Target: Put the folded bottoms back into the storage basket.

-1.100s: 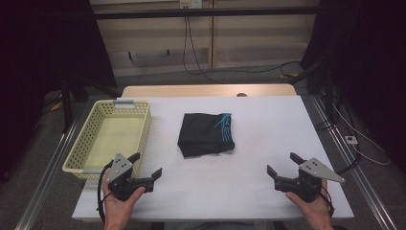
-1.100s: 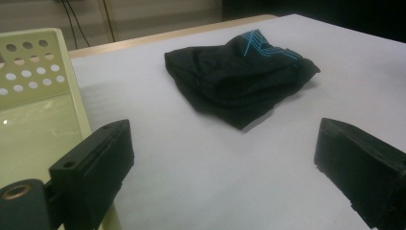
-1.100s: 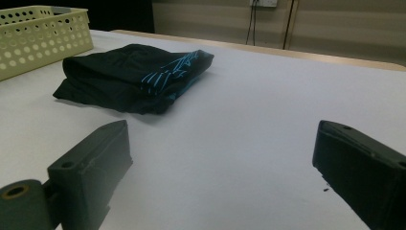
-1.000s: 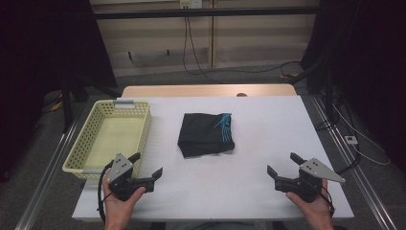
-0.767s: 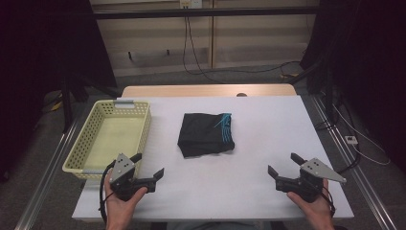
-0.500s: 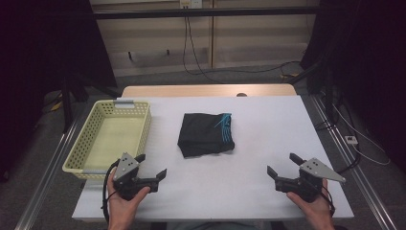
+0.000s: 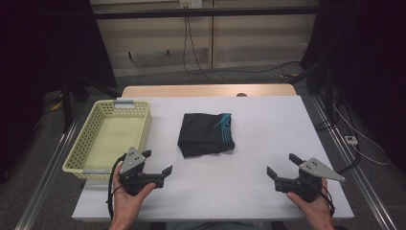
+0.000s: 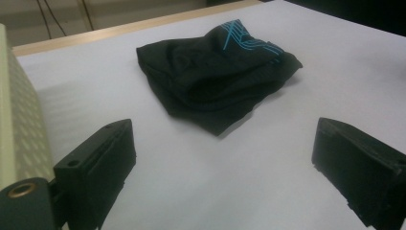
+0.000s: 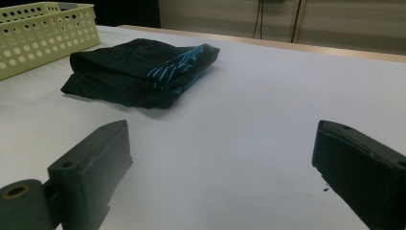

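1. A black cloth (image 7: 207, 134) lies folded near the middle of the white worktop (image 7: 268, 134), with thin blue lines printed along its right edge.
2. In the left gripper view the cloth (image 8: 218, 79) sits ahead of the fingers, a little rumpled, with the blue print on its far end.
3. In the right gripper view the cloth (image 9: 139, 72) lies ahead and to the left, its blue print facing the camera.
4. The left gripper (image 7: 156, 163) is held in a hand low over the near left part of the worktop, just beside the near right corner of the basket (image 7: 79, 151).
5. Its fingers stand wide apart with nothing between them but bare worktop.
6. The right gripper (image 7: 282, 165) is held in the other hand over the near right part of the worktop, well apart from the cloth.
7. Its fingers are also spread wide and hold nothing.
8. The yellow basket stands on the left side of the worktop, left of the cloth and not touching it; its perforated wall (image 9: 45, 33) shows at the far left of the right gripper view.
9. Both grippers point roughly toward the cloth from the near edge.
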Available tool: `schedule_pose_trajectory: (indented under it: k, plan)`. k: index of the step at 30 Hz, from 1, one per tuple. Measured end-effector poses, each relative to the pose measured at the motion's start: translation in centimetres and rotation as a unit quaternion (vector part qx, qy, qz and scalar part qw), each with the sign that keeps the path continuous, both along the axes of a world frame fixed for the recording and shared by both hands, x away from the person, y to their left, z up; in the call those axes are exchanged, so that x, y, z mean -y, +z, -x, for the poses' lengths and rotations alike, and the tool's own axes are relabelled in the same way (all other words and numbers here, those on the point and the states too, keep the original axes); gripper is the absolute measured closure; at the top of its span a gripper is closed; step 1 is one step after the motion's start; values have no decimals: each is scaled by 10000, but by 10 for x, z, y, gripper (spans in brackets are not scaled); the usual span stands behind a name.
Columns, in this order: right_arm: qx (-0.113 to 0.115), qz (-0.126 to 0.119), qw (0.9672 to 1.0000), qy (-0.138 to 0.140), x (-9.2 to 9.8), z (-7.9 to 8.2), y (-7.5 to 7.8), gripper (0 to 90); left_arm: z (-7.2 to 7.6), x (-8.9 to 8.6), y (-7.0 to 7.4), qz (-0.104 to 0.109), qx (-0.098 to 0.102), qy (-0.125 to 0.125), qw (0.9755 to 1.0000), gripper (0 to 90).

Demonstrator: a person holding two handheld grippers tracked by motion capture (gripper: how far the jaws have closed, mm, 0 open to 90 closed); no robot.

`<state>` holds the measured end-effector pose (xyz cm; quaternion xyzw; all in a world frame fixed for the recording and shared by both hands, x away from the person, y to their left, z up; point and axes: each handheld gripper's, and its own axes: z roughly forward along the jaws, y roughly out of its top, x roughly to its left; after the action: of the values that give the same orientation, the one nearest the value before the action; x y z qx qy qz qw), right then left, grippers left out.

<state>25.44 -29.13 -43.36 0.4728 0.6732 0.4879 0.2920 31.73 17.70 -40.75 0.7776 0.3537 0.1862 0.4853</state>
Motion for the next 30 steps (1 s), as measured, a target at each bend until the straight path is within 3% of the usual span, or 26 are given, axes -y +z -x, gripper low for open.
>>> schedule_pose_trajectory:
  k: [13,20,23,27,28,30]
  plan:
    - [-28,30,10000,-37,-2,-2,0,60,-25,13,6,-101,-343,-50,9993,74]
    - [-30,14,10000,-5,-2,-1,0,59,-34,20,4,-164,-257,-38,9995,56]
    - [-31,21,10000,6,-3,-2,0,59,-40,22,4,-125,-371,-52,9992,62]
    - [-36,25,10000,20,-2,-1,0,58,-47,26,6,-141,-362,-31,9992,60]
    - [-36,25,10000,16,-2,-2,0,58,-49,27,5,-101,-413,-20,9991,60]
    - [-45,44,10000,37,-3,-2,-1,58,-55,33,5,-214,-625,-108,9978,38]
